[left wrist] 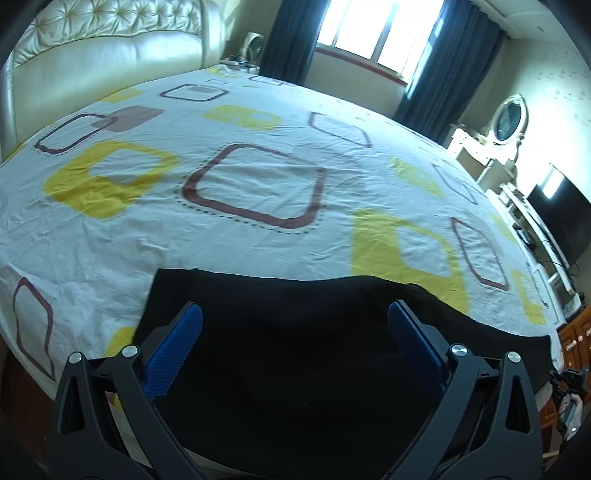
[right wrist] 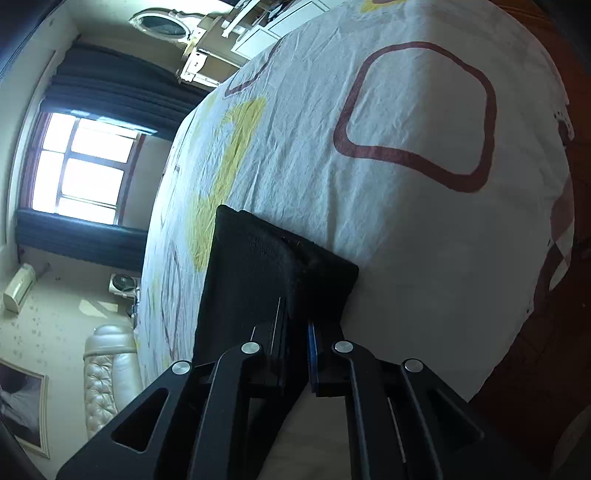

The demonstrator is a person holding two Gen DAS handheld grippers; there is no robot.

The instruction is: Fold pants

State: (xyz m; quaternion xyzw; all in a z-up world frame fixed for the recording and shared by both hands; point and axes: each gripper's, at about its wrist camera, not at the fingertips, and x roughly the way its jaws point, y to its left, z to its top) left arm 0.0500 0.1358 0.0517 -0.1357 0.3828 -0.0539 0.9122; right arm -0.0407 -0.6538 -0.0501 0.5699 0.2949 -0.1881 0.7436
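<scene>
Black pants (left wrist: 295,332) lie flat on the near part of the bed (left wrist: 258,122), reaching right toward the bed's edge. My left gripper (left wrist: 295,314) is open, its blue pads (left wrist: 177,343) spread wide just above the pants, holding nothing. In the right wrist view my right gripper (right wrist: 297,325) is shut on a folded end of the black pants (right wrist: 266,266), which sticks up out of the jaws above the sheet (right wrist: 406,110). That camera is rolled sideways.
The bed has a white sheet with yellow and maroon squares. A cream padded headboard (left wrist: 92,48) stands at the far left. A window with dark curtains (left wrist: 369,29) is behind. A dresser with mirror (left wrist: 509,122) and a TV (left wrist: 561,218) stand right.
</scene>
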